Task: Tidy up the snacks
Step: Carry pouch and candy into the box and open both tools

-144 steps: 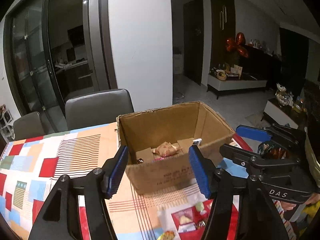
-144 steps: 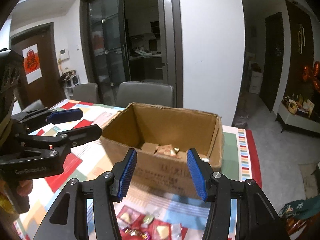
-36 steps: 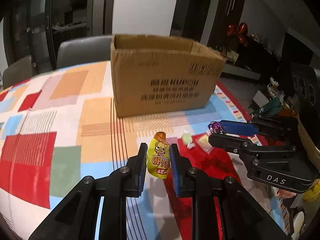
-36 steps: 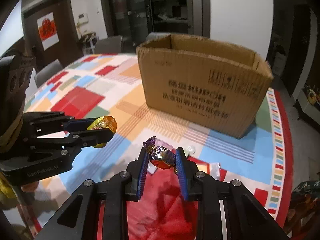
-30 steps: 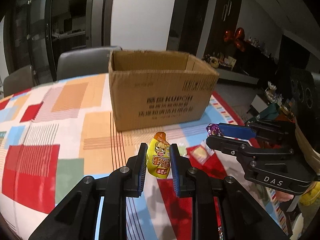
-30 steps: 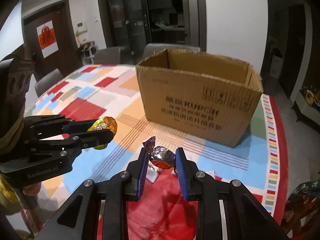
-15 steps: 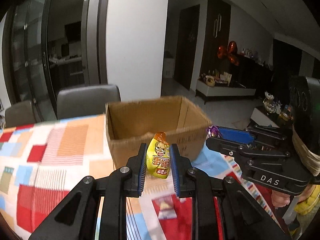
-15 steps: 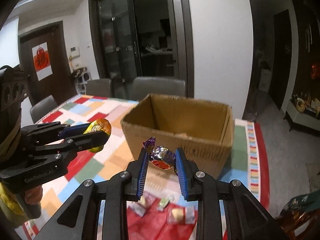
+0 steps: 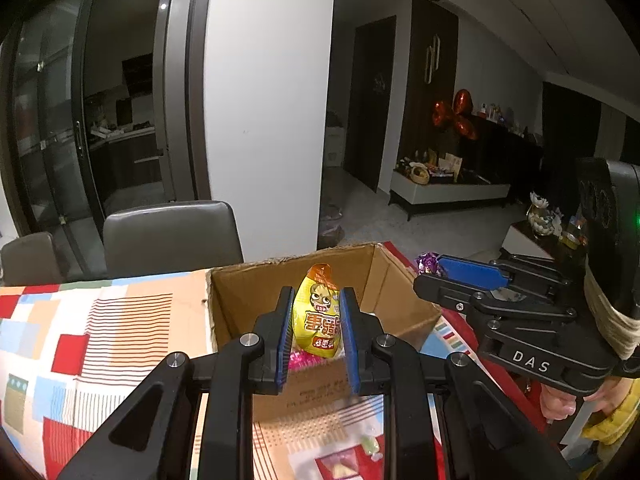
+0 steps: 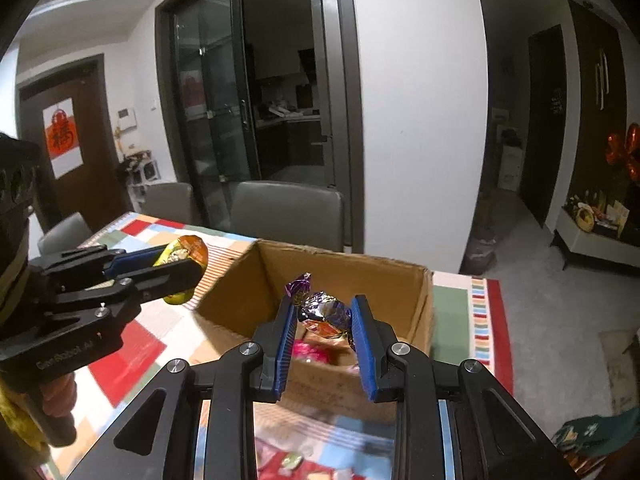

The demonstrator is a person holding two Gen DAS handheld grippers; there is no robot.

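Left tool [image 9: 316, 330]: clamped on a yellow snack pouch [image 9: 317, 316], raised off the counter [image 9: 100, 336] within the last second and now held above the near rim of the cardboard box [image 9: 392, 292]. Right tool [image 10: 324, 330]: closed on a foil-wrapped candy [image 10: 322, 314], likewise lifted over the box opening. Loose snacks [image 9: 372, 446] remain on the counter below. Release into the box is judged the pending step.
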